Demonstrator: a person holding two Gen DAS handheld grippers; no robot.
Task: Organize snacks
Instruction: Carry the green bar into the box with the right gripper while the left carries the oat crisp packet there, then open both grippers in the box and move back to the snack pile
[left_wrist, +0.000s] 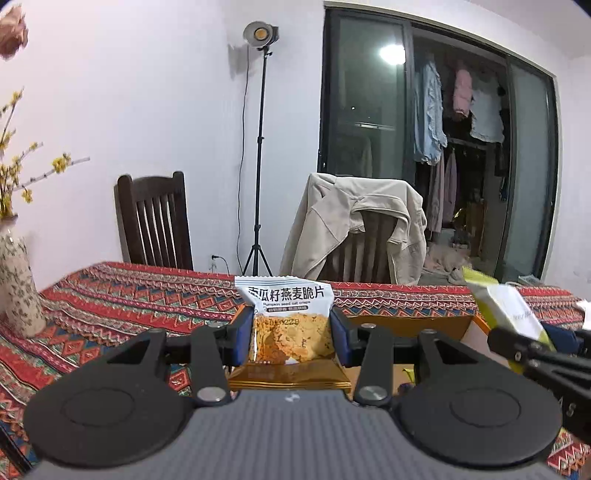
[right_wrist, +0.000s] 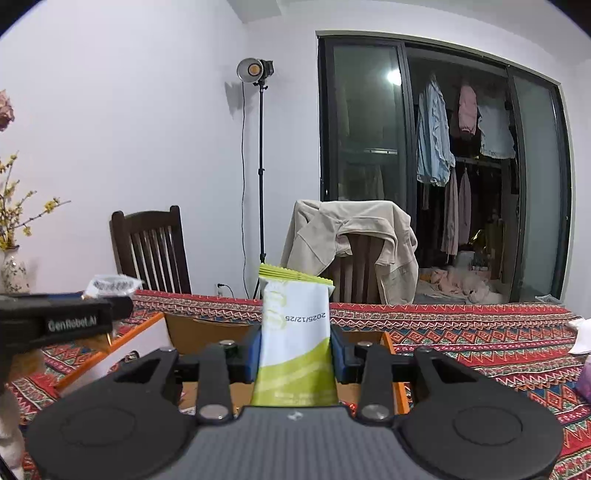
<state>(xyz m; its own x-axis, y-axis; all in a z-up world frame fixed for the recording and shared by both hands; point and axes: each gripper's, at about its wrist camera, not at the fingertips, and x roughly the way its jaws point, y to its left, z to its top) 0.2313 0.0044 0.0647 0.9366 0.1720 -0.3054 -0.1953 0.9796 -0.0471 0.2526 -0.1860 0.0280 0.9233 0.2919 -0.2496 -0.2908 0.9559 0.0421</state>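
Note:
My left gripper (left_wrist: 291, 334) is shut on a white and gold packet of oat crisps (left_wrist: 290, 325), held upright above the patterned tablecloth. My right gripper (right_wrist: 295, 345) is shut on a white and green snack packet (right_wrist: 295, 332) with a printed date, also upright. Below both lies an open cardboard box with orange edges (right_wrist: 207, 326), its far wall showing in the left wrist view as the box (left_wrist: 410, 321). In the left wrist view the right gripper (left_wrist: 532, 345) enters from the right with the green packet (left_wrist: 502, 308). In the right wrist view the left gripper (right_wrist: 74, 317) reaches in from the left.
A table with a red patterned cloth (left_wrist: 122, 295) fills the foreground. A flowered vase (left_wrist: 16, 284) stands at the left. Two dark wooden chairs (left_wrist: 155, 221) stand behind, one draped with a beige jacket (left_wrist: 354, 218). A light stand (left_wrist: 260, 147) and a glass door are beyond.

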